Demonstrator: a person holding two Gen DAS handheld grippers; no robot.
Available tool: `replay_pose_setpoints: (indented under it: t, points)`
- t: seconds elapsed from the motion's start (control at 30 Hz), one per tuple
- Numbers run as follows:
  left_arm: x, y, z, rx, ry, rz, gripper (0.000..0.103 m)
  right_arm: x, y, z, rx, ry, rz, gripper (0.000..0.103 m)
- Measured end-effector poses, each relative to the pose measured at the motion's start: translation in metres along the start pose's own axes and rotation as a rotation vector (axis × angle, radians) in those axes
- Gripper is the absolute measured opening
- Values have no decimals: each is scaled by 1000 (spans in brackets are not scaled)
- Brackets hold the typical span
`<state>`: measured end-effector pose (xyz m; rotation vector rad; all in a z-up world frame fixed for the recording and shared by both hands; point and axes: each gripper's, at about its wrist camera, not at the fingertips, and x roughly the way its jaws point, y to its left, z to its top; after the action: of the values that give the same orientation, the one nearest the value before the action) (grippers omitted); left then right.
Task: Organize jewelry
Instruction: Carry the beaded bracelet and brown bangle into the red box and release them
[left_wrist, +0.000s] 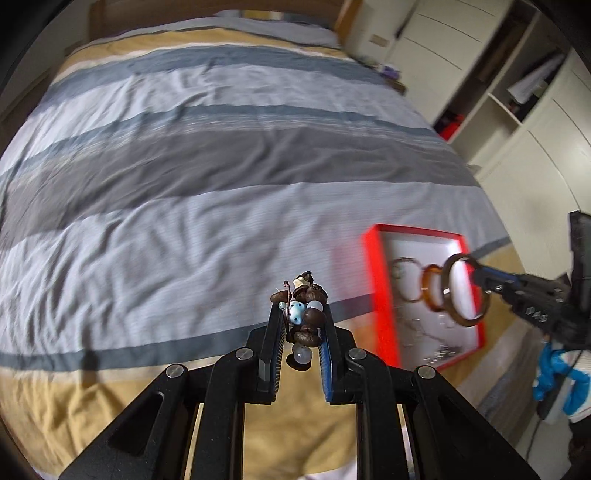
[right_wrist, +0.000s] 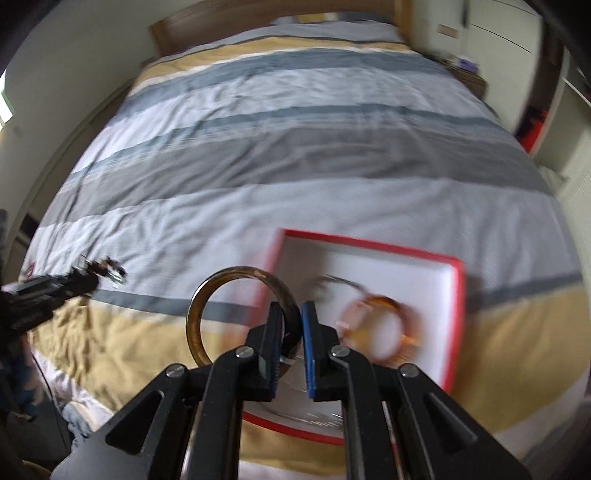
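Observation:
My left gripper (left_wrist: 302, 308) is shut on a beaded bracelet (left_wrist: 304, 317) of dark brown, pale blue and white beads, held above the striped bed. My right gripper (right_wrist: 292, 308) is shut on a brown bangle (right_wrist: 207, 299), held over the left edge of a red-rimmed white tray (right_wrist: 458, 291). An orange bangle (right_wrist: 384, 325) and a thin dark bracelet (right_wrist: 340, 282) lie in the tray. In the left wrist view the tray (left_wrist: 369, 258) sits at the right, with the right gripper (left_wrist: 476, 275) holding the brown bangle (left_wrist: 448, 291) over it.
The bed (left_wrist: 184, 166) has a blue, grey and tan striped cover. White wardrobes and open shelves (left_wrist: 498, 92) stand to the right of it. The left gripper (right_wrist: 96, 275) shows at the left edge of the right wrist view.

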<state>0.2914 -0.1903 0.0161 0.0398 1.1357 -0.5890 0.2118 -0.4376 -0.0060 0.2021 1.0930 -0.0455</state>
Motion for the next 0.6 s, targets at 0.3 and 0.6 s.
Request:
replay_pose_setpoints:
  t: [0.3, 0.6]
  points:
    - [57, -99, 6, 182, 96, -95, 17, 27, -53, -42, 25, 93, -88, 10]
    - [117, -146, -28, 300, 243, -90, 17, 54, -80, -62, 47, 157, -103, 10]
